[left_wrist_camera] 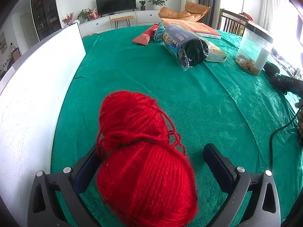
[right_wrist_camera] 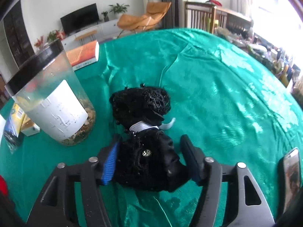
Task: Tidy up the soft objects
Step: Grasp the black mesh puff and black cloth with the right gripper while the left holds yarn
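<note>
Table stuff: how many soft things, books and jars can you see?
Soft things: 5 (red yarn, red pouch, teal pouch, wrapped dark yarn, black plush toy)
Books: 2 (orange book, thick book)
Jars: 1 (jar)
Total: 8

Red yarn skein (left_wrist_camera: 144, 158) and black plush toy (right_wrist_camera: 145, 141), both on green cloth.

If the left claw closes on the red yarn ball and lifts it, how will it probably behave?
The red yarn ball looks soft, so it would likely squash between the left claw pads. Loose strands hang off it and may snag or trail. It is probably light, and rounded enough to roll on the green tablecloth if pushed.
</note>
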Motion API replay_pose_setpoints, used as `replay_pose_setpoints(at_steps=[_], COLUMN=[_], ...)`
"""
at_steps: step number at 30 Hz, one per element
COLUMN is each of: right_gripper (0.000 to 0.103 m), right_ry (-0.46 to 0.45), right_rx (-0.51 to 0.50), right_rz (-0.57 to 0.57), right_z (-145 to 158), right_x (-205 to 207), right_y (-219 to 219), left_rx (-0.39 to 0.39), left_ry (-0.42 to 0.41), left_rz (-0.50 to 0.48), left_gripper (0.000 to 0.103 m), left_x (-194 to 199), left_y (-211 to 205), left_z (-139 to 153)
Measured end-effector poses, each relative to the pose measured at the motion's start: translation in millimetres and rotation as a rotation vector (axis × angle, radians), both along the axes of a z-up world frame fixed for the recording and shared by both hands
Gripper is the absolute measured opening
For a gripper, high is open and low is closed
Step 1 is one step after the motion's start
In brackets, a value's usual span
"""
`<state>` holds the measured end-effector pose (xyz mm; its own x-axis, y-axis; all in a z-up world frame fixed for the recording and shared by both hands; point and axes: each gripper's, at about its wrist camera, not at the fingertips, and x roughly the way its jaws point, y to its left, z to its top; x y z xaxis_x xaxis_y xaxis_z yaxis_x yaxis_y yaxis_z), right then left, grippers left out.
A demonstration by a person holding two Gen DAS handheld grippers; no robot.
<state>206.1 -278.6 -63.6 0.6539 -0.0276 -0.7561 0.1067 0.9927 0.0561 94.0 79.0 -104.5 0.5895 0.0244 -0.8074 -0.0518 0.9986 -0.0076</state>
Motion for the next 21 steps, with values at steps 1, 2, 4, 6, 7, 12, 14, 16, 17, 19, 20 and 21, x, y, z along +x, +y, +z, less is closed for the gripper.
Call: replay_pose_setpoints(at_steps=[1, 2, 4, 6, 7, 12, 14, 16, 17, 19, 20, 21], right_gripper=[0.075, 0.075, 0.075, 0.075, 0.075, 0.079, 0.079, 0.079, 0.079, 0.080, 0.080, 0.080], right_ry=[0.014, 0.036, 0.049, 0.059, 0.058, 0.030, 0.031, 0.031, 0.031, 0.030, 0.030, 0.031], right_rx=[-0.009, -0.003, -0.006, -0.003, -0.005, -0.010, -0.013, -0.009, -0.010, -0.008, -0.008, -0.010], right_rz=[-0.020, -0.033, -0.051, -0.062, -0.065, -0.062, -0.062, -0.063, -0.063, -0.063, -0.063, -0.063], right_z=[-2.0, -4.7, -1.5, -3.8, -4.3, -11.7, -15.1, -18.4, -19.3, -19.0, -18.9, -18.8], right_x=[-2.9, -8.3, -19.5, -27.8, -29.5, -29.1, -27.2, -28.4, -28.2, -28.4, -28.5, -28.5], right_y=[0.5, 0.1, -0.5, -6.3, -8.0, -8.4, -9.6, -8.1, -8.1, -8.8, -8.9, -8.5], left_rx=[0.000, 0.000, 0.000, 0.000, 0.000, 0.000, 0.000, 0.000, 0.000, 0.000, 0.000, 0.000], left_ry=[0.000, 0.001, 0.000, 0.001, 0.000, 0.001, 0.000, 0.000, 0.000, 0.000, 0.000, 0.000], left_rz=[0.000, 0.000, 0.000, 0.000, 0.000, 0.000, 0.000, 0.000, 0.000, 0.000, 0.000, 0.000], left_gripper=[0.103, 0.103, 0.103, 0.103, 0.103, 0.103, 0.103, 0.103, 0.103, 0.103, 0.103, 0.103], left_x=[-0.2, 0.6, 0.3, 0.3, 0.6, 0.7, 0.5, 0.7, 0.7, 0.7, 0.5, 0.7], left_y=[0.1, 0.1, 0.5, 0.4, 0.1, 0.1, 0.4, 0.1, 0.2, 0.1, 0.4, 0.2], left_z=[0.0, -0.6, -0.1, -0.3, -0.6, -0.7, -0.5, -0.7, -0.7, -0.7, -0.5, -0.7])
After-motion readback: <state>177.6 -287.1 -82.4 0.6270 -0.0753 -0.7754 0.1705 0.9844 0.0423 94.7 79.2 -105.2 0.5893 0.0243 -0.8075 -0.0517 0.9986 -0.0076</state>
